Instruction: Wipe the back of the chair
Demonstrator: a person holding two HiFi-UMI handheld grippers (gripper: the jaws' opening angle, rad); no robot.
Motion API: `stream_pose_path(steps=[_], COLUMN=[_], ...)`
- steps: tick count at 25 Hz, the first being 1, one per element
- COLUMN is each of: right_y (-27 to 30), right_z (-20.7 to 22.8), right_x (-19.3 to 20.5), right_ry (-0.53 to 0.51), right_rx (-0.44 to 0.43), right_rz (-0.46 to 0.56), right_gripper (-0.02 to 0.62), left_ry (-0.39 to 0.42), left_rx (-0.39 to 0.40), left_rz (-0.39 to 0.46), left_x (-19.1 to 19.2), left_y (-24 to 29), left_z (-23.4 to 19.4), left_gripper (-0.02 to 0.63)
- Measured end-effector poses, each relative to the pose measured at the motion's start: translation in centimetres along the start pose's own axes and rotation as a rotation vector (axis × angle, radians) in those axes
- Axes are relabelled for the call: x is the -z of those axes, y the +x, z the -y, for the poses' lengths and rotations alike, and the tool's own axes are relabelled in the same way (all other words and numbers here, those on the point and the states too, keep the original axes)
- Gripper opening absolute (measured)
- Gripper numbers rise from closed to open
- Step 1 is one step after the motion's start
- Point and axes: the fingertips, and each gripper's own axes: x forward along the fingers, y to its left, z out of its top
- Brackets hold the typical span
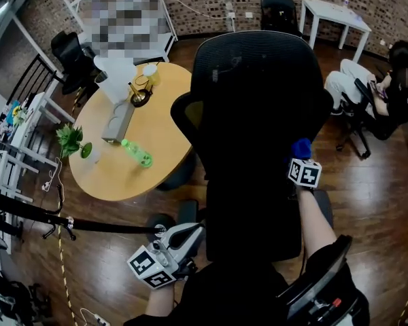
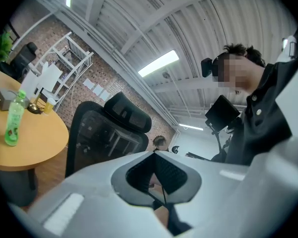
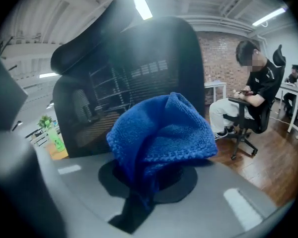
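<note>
A black mesh office chair (image 1: 258, 128) stands right in front of me, its back turned toward me. My right gripper (image 1: 302, 156) is at the right edge of that back, about mid-height, shut on a blue cloth (image 1: 300, 148). In the right gripper view the bunched cloth (image 3: 161, 133) sticks out of the gripper (image 3: 149, 182), with the chair back (image 3: 129, 78) close ahead. My left gripper (image 1: 190, 235) hangs low at the left, near the chair's base, shut with nothing in it. Seen from the left gripper (image 2: 155, 155), the chair (image 2: 107, 133) stands farther off.
A round wooden table (image 1: 115, 175) left of the chair carries a green bottle (image 1: 136, 153), a small plant (image 1: 71, 140) and a grey box (image 1: 117, 121). A seated person (image 1: 387, 94) is at the right. A white table (image 1: 336, 15) stands at the back and a black pole (image 1: 88, 226) at the lower left.
</note>
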Motion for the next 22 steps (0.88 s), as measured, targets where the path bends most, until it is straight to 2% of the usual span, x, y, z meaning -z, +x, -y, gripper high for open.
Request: stream_pose_path(steps=[5,8,11,15,18,22], right_y=[2.7,3.6,4.4,5.4,6.0,7.3], right_z=[-7.4,-10.4,-13.9,-18.5,-22.8,-27.7], right_x=[2.3,3.1,4.2,5.8,7.4,9.6], right_ry=[-0.062,-0.054,-0.092,-0.135,-0.178,-0.217], right_rx=[-0.089,-0.127,-0.199,-0.265,-0.352,-0.41], right_rz=[-0.036,-0.023,-0.028,-0.052,-0.087,-0.133], right_gripper=[0.055,0.055,0.055,0.055,0.055,0.055], left_ry=[0.001,-0.003,-0.009,-0.016,-0.013,-0.011], left_rx=[-0.09,-0.142,-0.19,-0.229,-0.256,-0.301], left_rz=[0.037,0.062,0.076,0.091,0.1,0.113], left_x=[-0.4,-0.7,-0.5,-0.4,-0.6,-0.7], left_y=[-3.8,-6.3,-8.4,-10.4,-11.9,-13.8], left_z=[-0.9,-1.4,-2.0,-2.3,-2.5,-2.5], left_gripper=[0.006,0.006,0.006,0.006,0.006,0.006])
